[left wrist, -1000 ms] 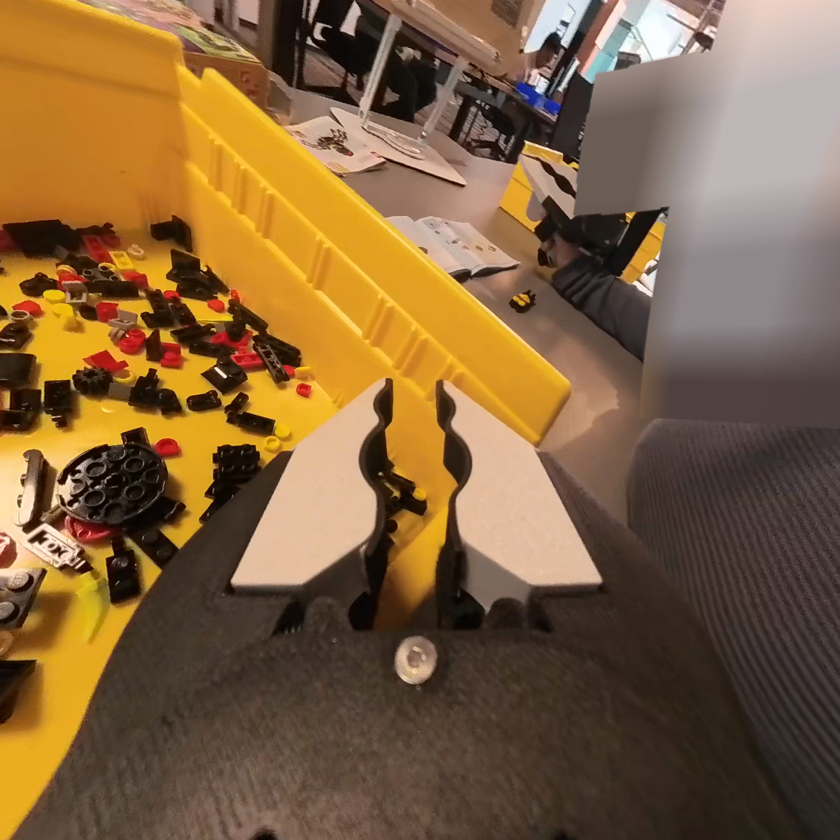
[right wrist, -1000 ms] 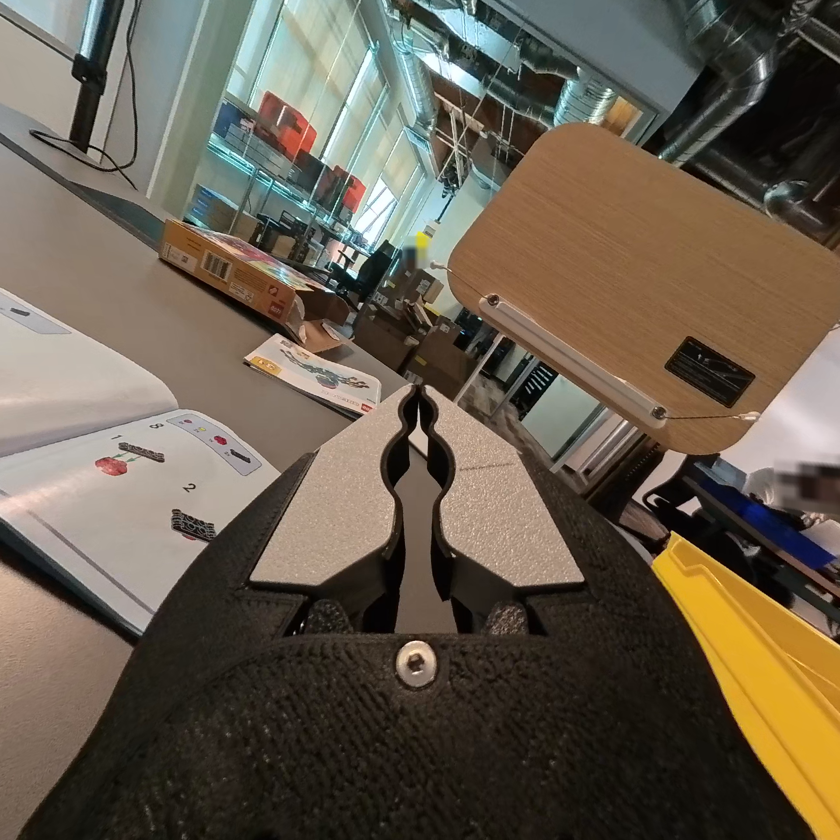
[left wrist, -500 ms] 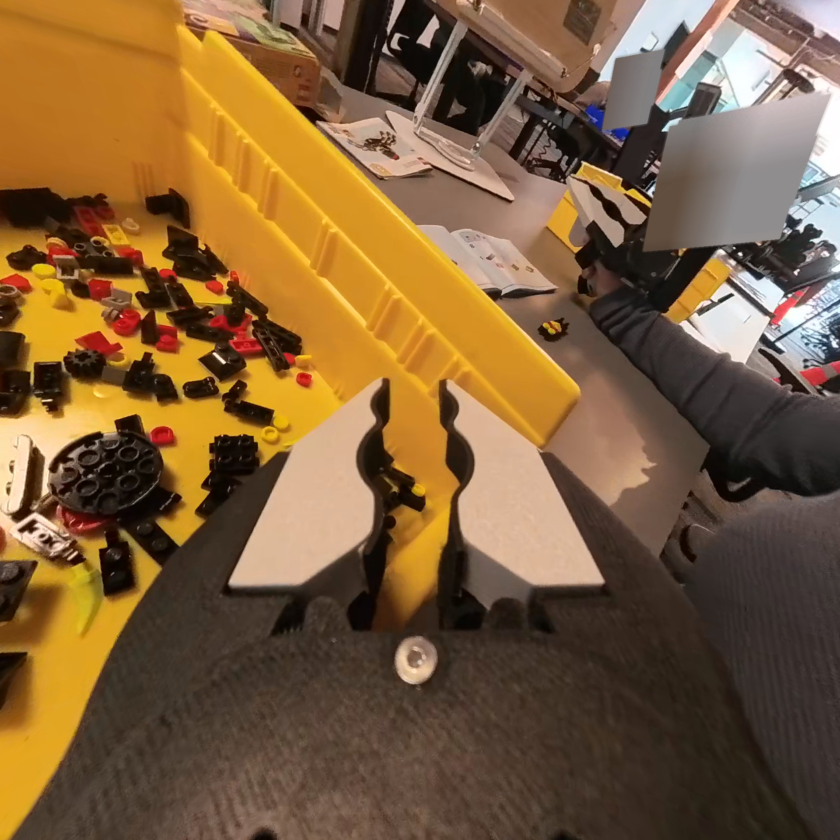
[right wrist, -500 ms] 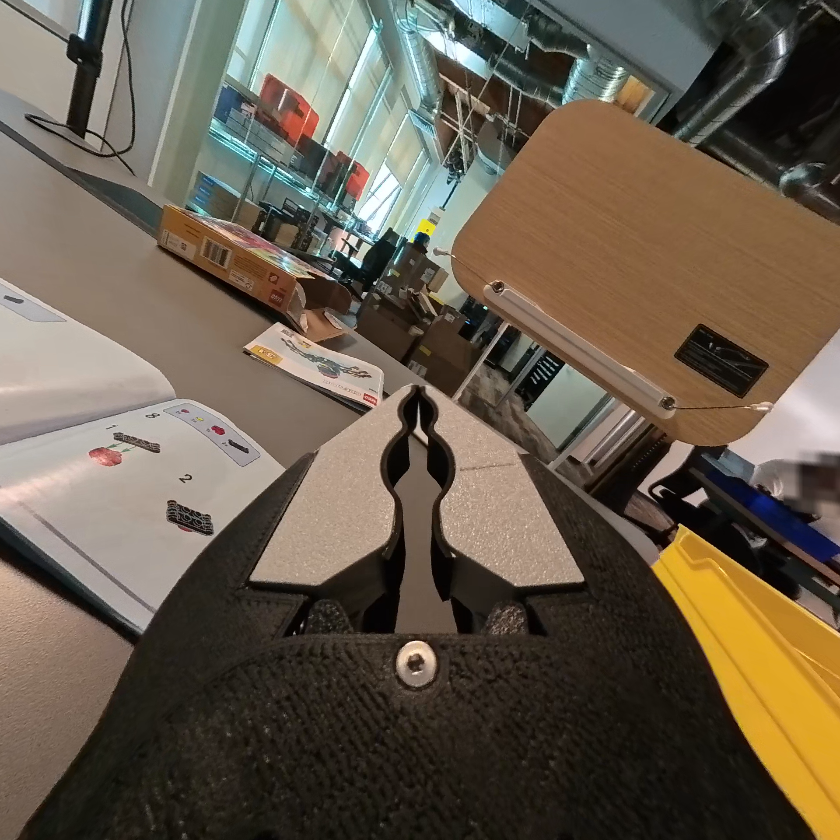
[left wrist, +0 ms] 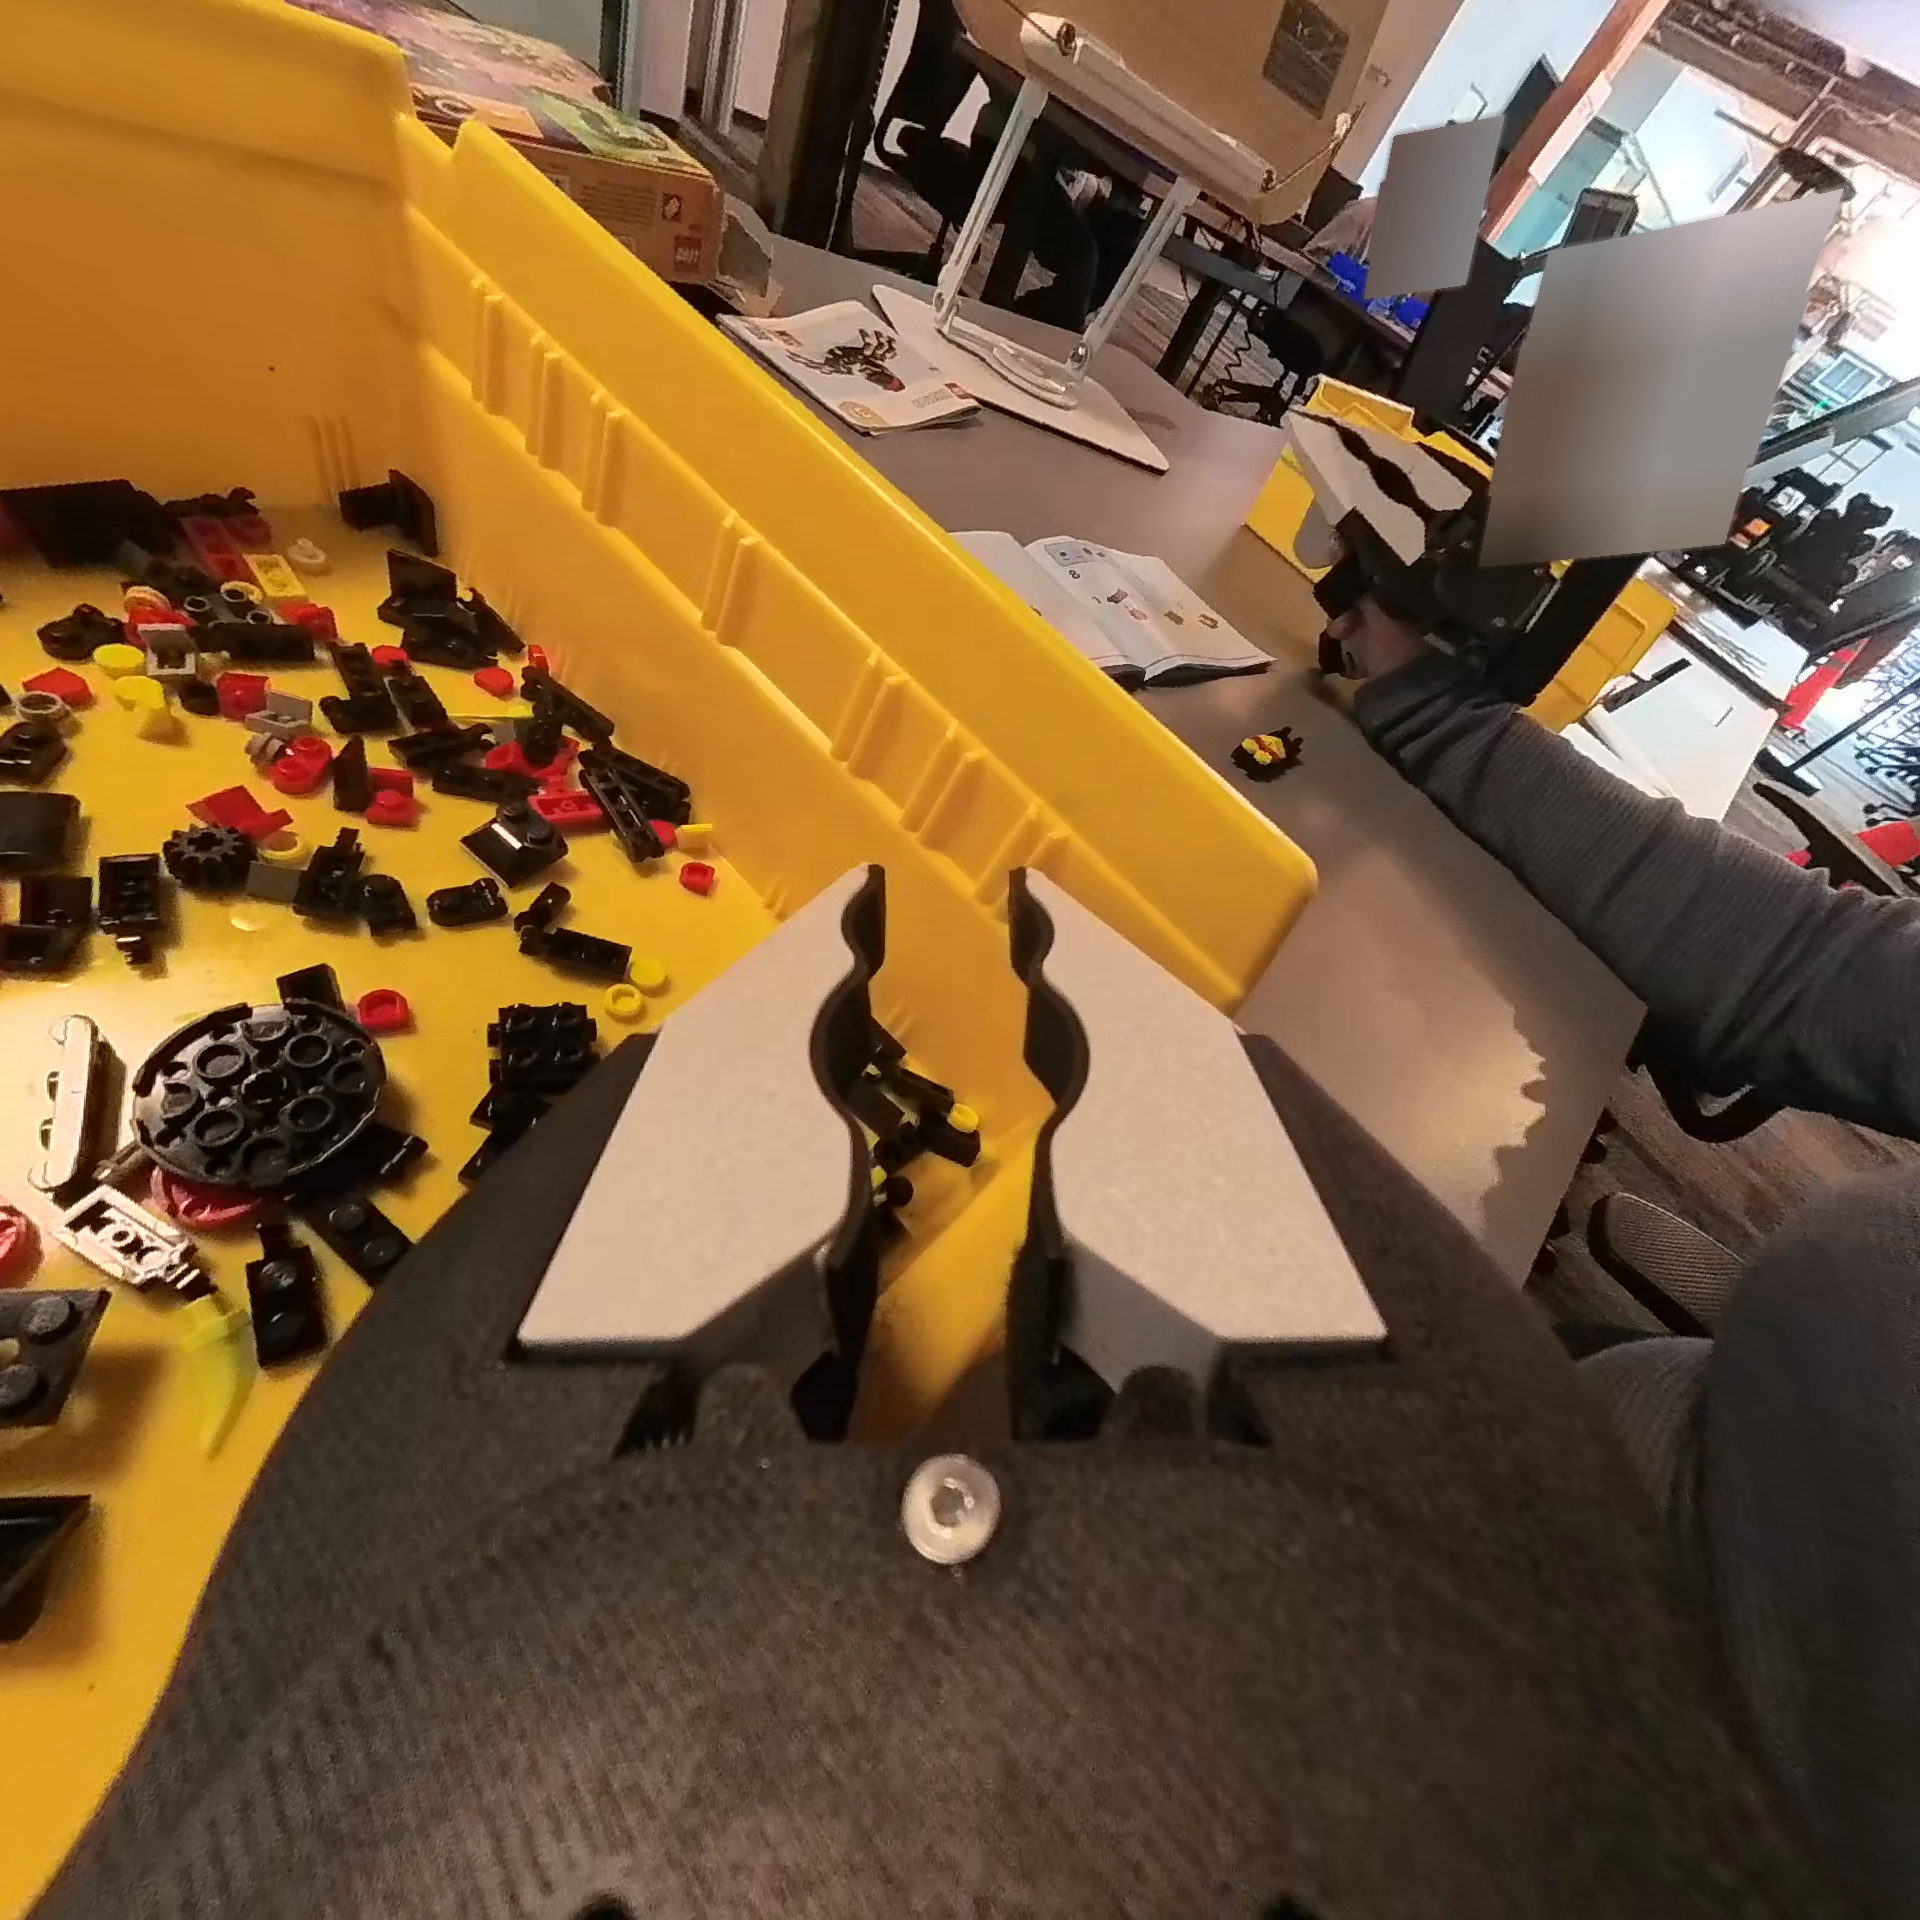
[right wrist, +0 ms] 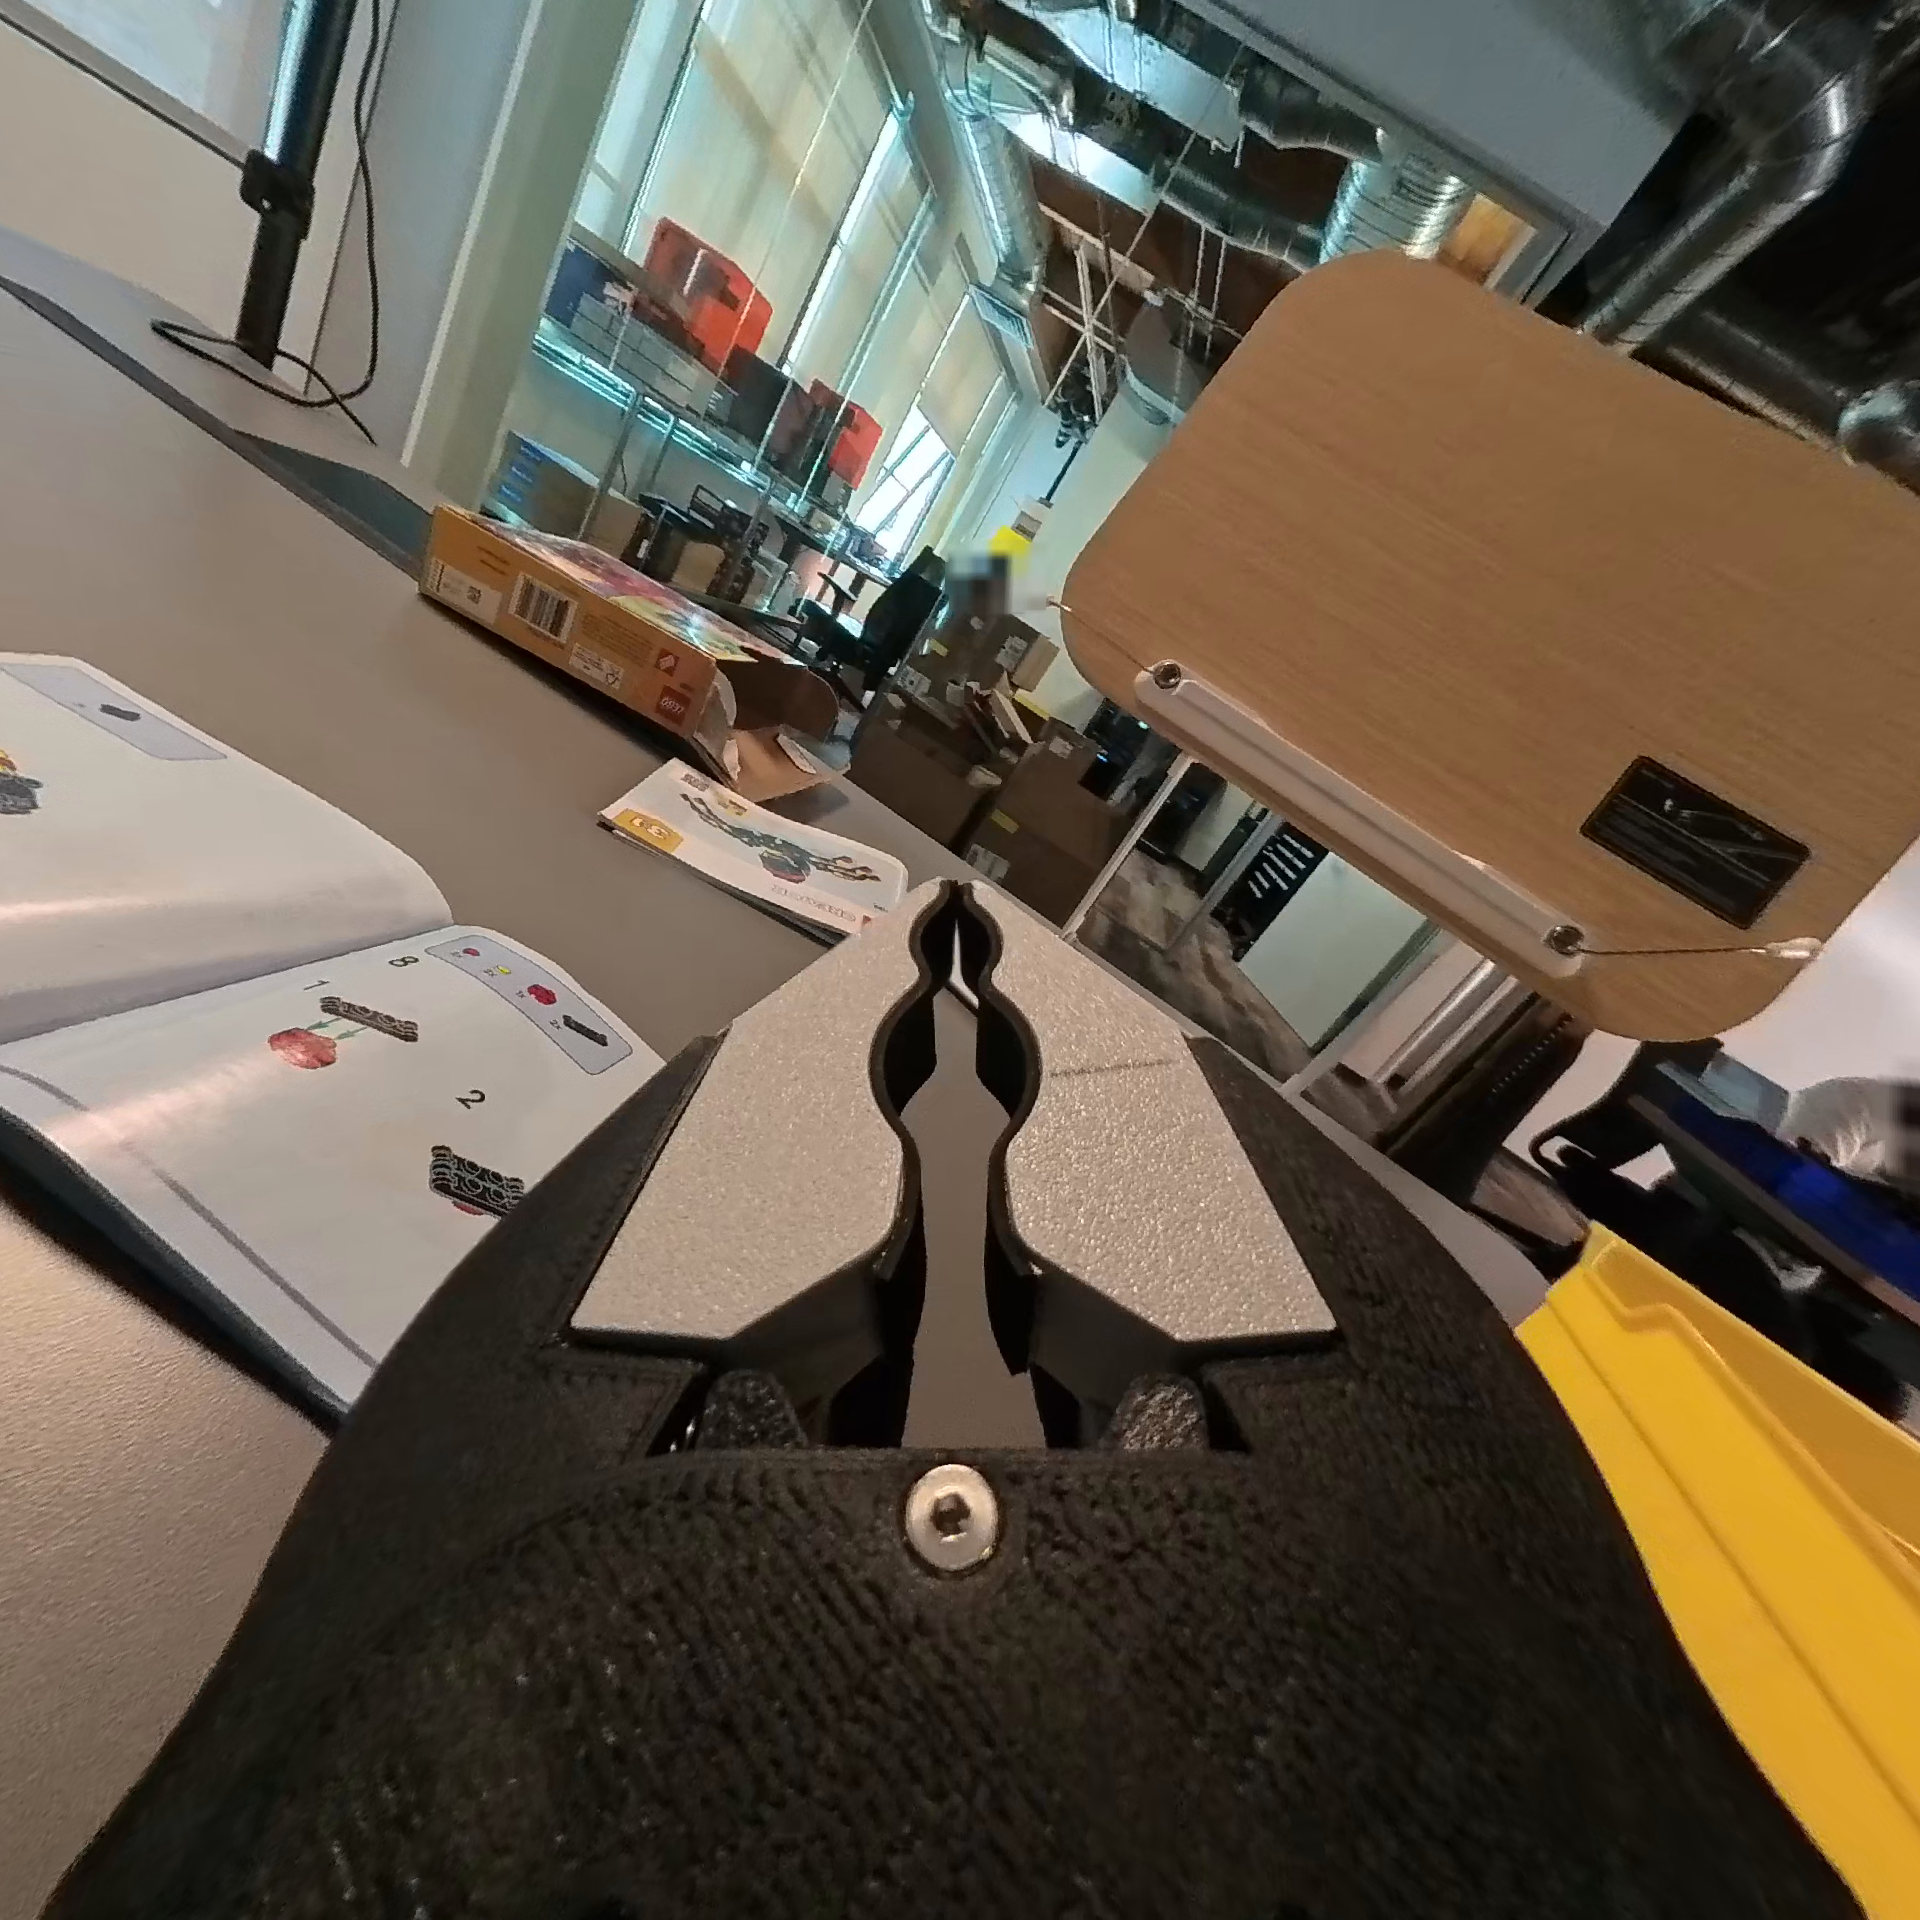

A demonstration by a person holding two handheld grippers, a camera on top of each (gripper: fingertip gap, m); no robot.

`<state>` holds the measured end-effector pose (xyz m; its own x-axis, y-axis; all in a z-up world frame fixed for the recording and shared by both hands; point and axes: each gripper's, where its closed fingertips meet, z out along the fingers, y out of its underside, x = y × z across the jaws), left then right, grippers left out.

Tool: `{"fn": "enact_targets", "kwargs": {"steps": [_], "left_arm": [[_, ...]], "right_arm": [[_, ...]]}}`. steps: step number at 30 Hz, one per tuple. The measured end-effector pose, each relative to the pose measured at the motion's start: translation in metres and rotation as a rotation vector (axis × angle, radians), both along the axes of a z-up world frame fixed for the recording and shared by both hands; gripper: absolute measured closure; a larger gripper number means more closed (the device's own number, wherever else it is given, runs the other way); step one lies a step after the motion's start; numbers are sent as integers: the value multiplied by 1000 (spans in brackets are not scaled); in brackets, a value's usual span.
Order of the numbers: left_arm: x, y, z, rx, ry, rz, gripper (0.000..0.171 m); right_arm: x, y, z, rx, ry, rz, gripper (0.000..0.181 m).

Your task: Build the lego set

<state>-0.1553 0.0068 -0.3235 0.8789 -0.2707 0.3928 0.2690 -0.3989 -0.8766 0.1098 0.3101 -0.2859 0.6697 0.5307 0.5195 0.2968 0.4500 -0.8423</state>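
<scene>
A yellow bin [left wrist: 727, 582] holds several loose black, red and yellow lego pieces, among them a round black plate [left wrist: 258, 1091]. My left gripper [left wrist: 945, 894] is open and empty over the bin's near right corner. A small black, red and yellow lego assembly [left wrist: 1268, 750] sits on the grey table. My right gripper [right wrist: 958, 902] is shut and empty, held above the table; it also shows far off in the left wrist view [left wrist: 1371, 488]. An open instruction booklet [right wrist: 260, 1018] lies left of it.
A wooden book stand [right wrist: 1507, 644] rises at the right. A second booklet [right wrist: 758, 842] and an orange lego box [right wrist: 592, 623] lie farther back. A yellow bin edge [right wrist: 1745, 1475] is at the lower right. A monitor pole [right wrist: 281, 197] stands far left. About 40 cm separates my left fingertips from my right.
The left wrist view has swung and now shows the person's sleeve and the right gripper farther right. The right gripper has tilted a little; both keep their jaw states.
</scene>
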Motion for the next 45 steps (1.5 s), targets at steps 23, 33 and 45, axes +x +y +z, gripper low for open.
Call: {"fn": "enact_targets", "kwargs": {"steps": [23, 33, 45], "left_arm": [[-70, 51, -37, -420, 614, -340, 142], [-74, 49, -62, -503, 681, -385, 156], [-22, 58, 135, 201, 770, 113, 157]], "right_arm": [[1, -1, 5, -27, 67, 51, 181], [-1, 0, 6, -30, 71, 64, 181], [7, 7, 10, -42, 123, 21, 181]]}}
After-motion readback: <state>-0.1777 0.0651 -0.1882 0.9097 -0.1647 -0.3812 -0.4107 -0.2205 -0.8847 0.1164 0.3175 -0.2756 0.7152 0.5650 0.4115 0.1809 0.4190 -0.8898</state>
